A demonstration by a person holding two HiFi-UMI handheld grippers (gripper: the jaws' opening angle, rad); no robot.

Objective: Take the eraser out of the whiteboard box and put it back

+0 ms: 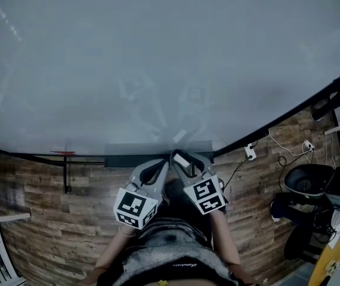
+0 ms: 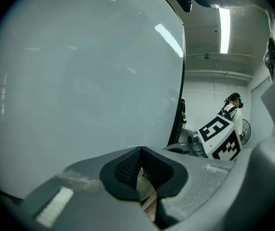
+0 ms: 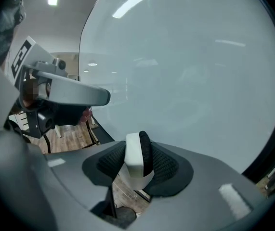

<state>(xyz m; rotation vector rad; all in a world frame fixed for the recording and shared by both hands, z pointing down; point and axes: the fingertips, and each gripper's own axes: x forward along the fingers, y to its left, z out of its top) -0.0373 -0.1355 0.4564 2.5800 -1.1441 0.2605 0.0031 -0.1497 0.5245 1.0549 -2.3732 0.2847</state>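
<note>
Right gripper point(image 1: 186, 162) is holding the white block eraser with a black felt face point(image 1: 180, 158). In the right gripper view, both black ribbed pads point(image 3: 168, 165) are pressing on the eraser point(image 3: 133, 160), one on the white side and one on the felt side. The eraser is standing on edge and sticking up past the pad tips.

In the head view the eraser is sitting over the right part of the long dark grey whiteboard box point(image 1: 128, 158), which is running along the bottom edge of the large pale whiteboard point(image 1: 158, 58). Cannot tell whether the eraser is touching the box or hanging just above it.

Left gripper point(image 1: 159, 164) is hovering just left of the right gripper, near the same box. Its jaws are standing together at the tips with nothing between them. In the left gripper view point(image 2: 141, 150), only a sliver of floor and a pale edge are showing through the slit lower down. The right gripper's black-and-white marker cube point(image 2: 219, 136) is showing to the right in that view. A grey jaw of the left gripper point(image 3: 72, 94) is crossing the left side of the right gripper view.

Both grippers are pointing at the whiteboard point(image 3: 185, 71), which is filling most of each gripper view. Brown wood-plank floor point(image 1: 50, 207) is lying below the board. A white power strip point(image 1: 250, 152) with cables is lying to the right on the floor, and a black chair point(image 1: 306, 180) is standing further right.
</note>
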